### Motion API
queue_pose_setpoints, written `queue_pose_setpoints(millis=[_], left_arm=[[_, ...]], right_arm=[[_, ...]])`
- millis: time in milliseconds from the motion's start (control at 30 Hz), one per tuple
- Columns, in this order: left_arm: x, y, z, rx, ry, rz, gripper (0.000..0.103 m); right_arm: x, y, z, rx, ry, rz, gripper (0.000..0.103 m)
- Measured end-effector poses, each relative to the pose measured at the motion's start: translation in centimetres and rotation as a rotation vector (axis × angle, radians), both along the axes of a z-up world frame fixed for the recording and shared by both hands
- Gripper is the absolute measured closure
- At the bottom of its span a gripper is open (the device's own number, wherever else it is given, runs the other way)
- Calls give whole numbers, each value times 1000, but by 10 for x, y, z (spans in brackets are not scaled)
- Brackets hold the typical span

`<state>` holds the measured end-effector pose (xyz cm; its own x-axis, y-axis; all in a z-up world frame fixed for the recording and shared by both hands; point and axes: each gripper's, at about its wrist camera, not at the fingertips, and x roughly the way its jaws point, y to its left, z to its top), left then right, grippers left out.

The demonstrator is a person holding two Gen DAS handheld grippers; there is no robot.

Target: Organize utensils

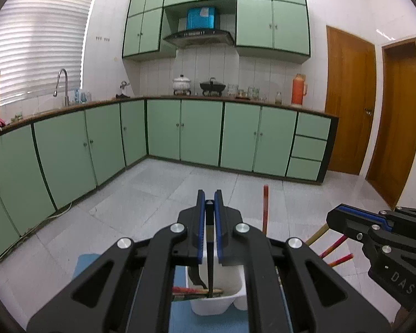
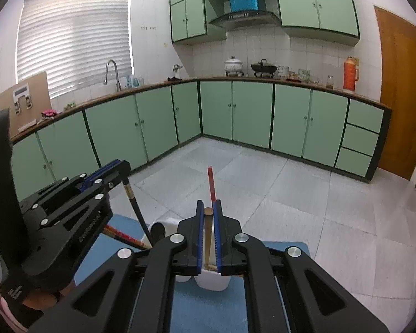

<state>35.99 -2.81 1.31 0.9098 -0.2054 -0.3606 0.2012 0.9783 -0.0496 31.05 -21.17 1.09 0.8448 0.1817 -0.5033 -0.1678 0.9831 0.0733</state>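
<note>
My left gripper [image 1: 209, 198] is shut on a black chopstick [image 1: 209, 263] whose lower end reaches down into a white utensil holder [image 1: 216, 302]; it also shows in the right wrist view [image 2: 122, 168] with the black stick [image 2: 137, 208]. My right gripper [image 2: 208, 208] is shut on a wooden chopstick [image 2: 208, 233] that stands over the white holder [image 2: 213, 280]; it also shows in the left wrist view [image 1: 335, 216] with the wooden stick [image 1: 316, 234]. A red chopstick [image 2: 211, 184] stands upright in the holder. Other red sticks [image 1: 338, 252] lean beside it.
The holder stands on a blue mat [image 2: 208, 305] over a white surface. A black spoon [image 2: 158, 230] sits in the holder. Green kitchen cabinets [image 1: 199, 133], a sink tap [image 1: 62, 86], pots [image 1: 181, 83], an orange flask [image 1: 299, 88] and wooden doors [image 1: 349, 100] lie beyond the tiled floor.
</note>
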Motion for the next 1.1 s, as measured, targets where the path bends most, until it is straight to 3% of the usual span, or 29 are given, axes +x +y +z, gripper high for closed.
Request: queue_pose_setpoints(millis=[167, 233, 300, 367, 433, 500, 767, 1100], left_arm=[[3, 5, -9, 14, 40, -4, 96], [1, 8, -8, 14, 40, -3, 90], [-2, 11, -3, 8, 29, -2, 69], [-10, 17, 3, -2, 8, 1, 64], [-18, 21, 10, -5, -10, -4, 58], [-26, 23, 15, -8, -31, -1, 44], [-83, 40, 24, -21, -75, 11, 16], [-142, 53, 14, -32, -37, 28, 6]], right_arm=[[3, -3, -8, 9, 30, 13, 96], [1, -6, -6, 18, 18, 7, 94], [-3, -12, -2, 30, 4, -2, 89], [-9, -18, 4, 38, -15, -13, 87], [-17, -22, 9, 47, -35, -22, 79], [-25, -27, 14, 54, -57, -38, 65], [-71, -41, 16, 86, -106, -79, 43], [-126, -40, 1, 105, -100, -74, 24]])
